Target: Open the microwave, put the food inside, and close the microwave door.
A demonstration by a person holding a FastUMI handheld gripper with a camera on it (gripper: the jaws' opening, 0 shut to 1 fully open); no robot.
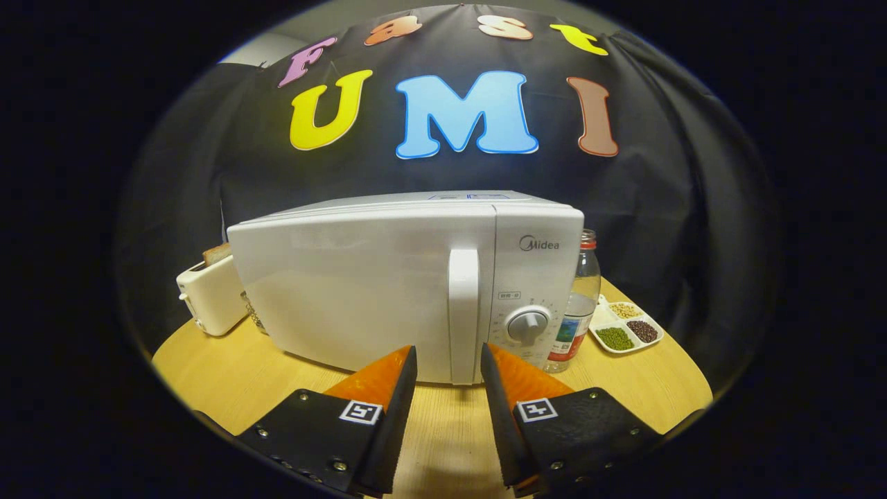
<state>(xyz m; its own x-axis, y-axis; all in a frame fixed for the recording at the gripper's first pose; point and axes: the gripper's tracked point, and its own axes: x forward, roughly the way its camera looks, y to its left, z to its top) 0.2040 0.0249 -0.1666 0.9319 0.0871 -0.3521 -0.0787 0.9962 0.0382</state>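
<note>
A white microwave (388, 291) stands on the wooden table (637, 388), its door closed. A vertical white handle (463, 315) runs down the door's right side, next to a control panel with a round dial (527, 326). My gripper (449, 357) is open and holds nothing. Its two fingers straddle the lower end of the handle from a short way in front, without touching it. No food item lies between the fingers.
A white toaster (211, 294) with a slice of bread in it stands left of the microwave. A clear plastic bottle (576, 305) with a red cap stands at the microwave's right side. Beyond it lies a white divided tray (626, 327) of beans and grains.
</note>
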